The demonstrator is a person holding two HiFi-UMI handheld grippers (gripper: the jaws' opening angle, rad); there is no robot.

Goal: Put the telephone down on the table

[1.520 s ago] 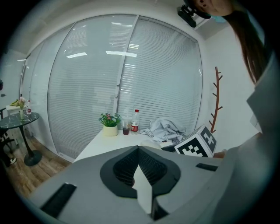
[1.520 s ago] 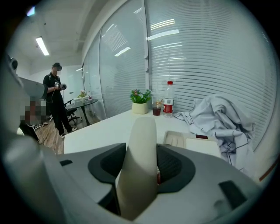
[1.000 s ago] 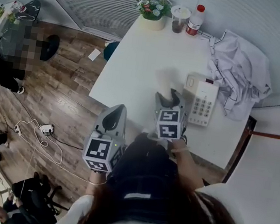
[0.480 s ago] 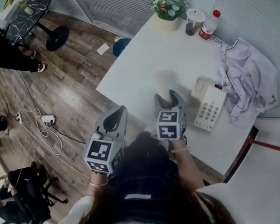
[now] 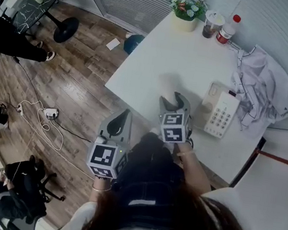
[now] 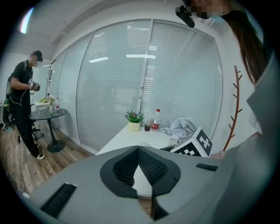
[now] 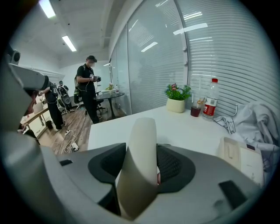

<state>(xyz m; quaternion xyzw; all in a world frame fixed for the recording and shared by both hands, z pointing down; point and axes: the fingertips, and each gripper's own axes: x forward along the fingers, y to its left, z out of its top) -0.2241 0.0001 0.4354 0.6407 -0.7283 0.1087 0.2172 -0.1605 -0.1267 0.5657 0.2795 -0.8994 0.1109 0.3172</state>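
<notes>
The left tongs (image 6: 138,148) hung off the desk's near edge, at about 8 o'clock from the work. Their tips were closed together with nothing between them.

The right tongs (image 7: 142,157) were clamped on the pale handset (image 5: 169,85). It stood upright between the pads, pointing towards 12 o'clock over the white desk (image 5: 157,60). From above it seemed to hang just clear of the surface, though the blur made that hard to judge. The telephone base (image 5: 220,111) lay at about 3 o'clock from the tongs, well apart from the handset, with a crumpled garment (image 5: 264,84) beyond it.

To do the step well, the right tongs would best tip the handset flat and lower it onto the bare patch at 12 o'clock. It should land clear of both the edge and the base. They should let go only once it lay along its full length, because an upright release would likely topple it.

Counted: two tongs, one handset and one telephone base. There was also one potted plant (image 5: 187,10), one cup (image 5: 211,24) and one bottle (image 5: 228,29) at the far corner, plus one garment.
</notes>
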